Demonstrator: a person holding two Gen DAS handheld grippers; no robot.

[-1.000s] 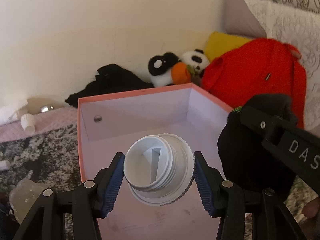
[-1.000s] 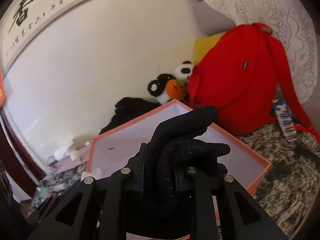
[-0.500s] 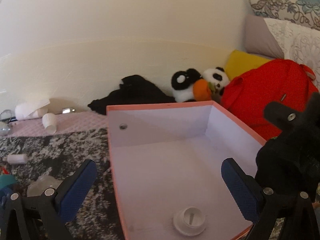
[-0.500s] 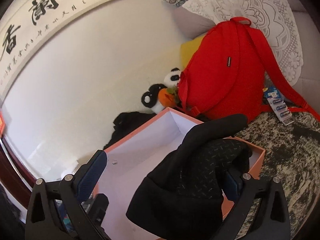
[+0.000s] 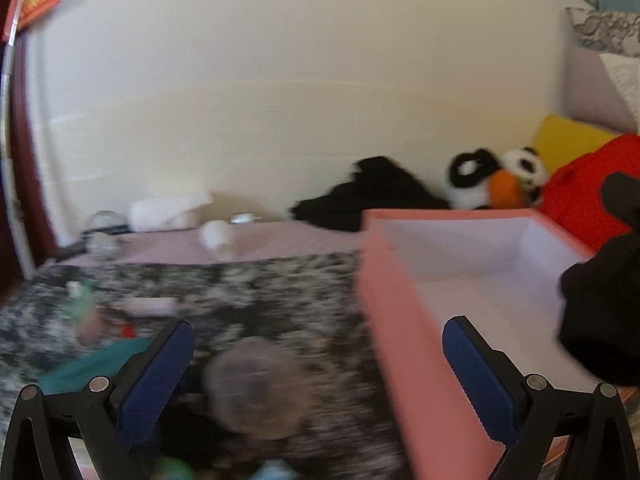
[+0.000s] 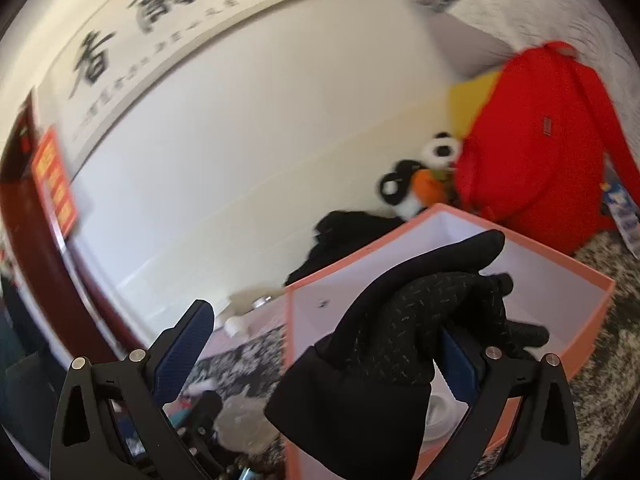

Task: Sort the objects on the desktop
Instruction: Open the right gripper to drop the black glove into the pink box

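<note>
Soft daylight, heavy motion blur, fisheye-bent dark edges.

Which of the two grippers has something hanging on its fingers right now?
The right gripper: a black glove is draped over one finger though it stands wide open. The left gripper is open with nothing between its fingers.

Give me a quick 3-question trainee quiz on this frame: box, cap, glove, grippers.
1. Where does the white cap lie?
2. True or false: the left gripper is shut on something.
3. The black glove is: A on the red backpack; B hanging on the right gripper; C between the left gripper's jaws.
Key: 1 inside the pink box; 2 false, it is open and empty; 3 B.
</note>
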